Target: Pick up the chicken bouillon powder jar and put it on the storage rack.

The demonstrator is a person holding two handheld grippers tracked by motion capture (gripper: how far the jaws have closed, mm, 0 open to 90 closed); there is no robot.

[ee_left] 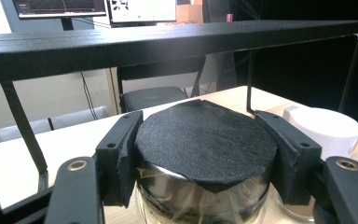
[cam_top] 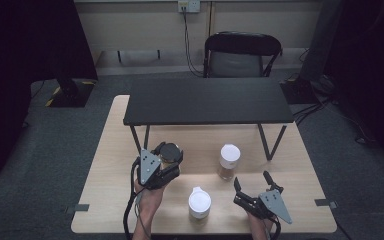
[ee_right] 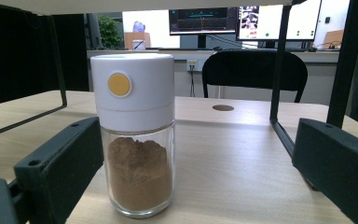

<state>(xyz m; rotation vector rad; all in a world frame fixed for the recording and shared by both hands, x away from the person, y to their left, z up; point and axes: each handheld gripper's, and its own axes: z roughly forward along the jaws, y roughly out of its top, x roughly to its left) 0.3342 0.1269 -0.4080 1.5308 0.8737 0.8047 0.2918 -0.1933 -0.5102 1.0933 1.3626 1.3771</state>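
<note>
I stand at the near edge of a pale wooden bench (cam_top: 110,165), holding a hand-held gripper in each hand.

My left hand-held gripper (cam_top: 166,161) is clamped on a glass jar with a black lid (cam_top: 169,151). In the left gripper view the two padded jaws press against opposite sides of that lid (ee_left: 205,142), one at nine o'clock and one at three o'clock, with the clear glass body below them. In the high view this jar sits left of the bench's centre, just in front of a low black shelf (cam_top: 207,100) that stands on thin metal legs across the far half of the bench.

My right hand-held gripper (cam_top: 253,181) is at the near right of the bench with its jaws spread apart and nothing between the pads. At its eleven o'clock, a little way off, stands a glass jar with a white cap (cam_top: 229,161). In the right gripper view this jar (ee_right: 135,135) is upright on the bench, filled partway with brown powder, its cap bearing a round yellow spot; it stands ahead of the left jaw without touching it.

A second white-capped jar (cam_top: 199,204) stands near the front edge between my two hands, at roughly five o'clock from the held jar.

Beyond the bench, at twelve o'clock, is a black chair (cam_top: 241,55).
</note>
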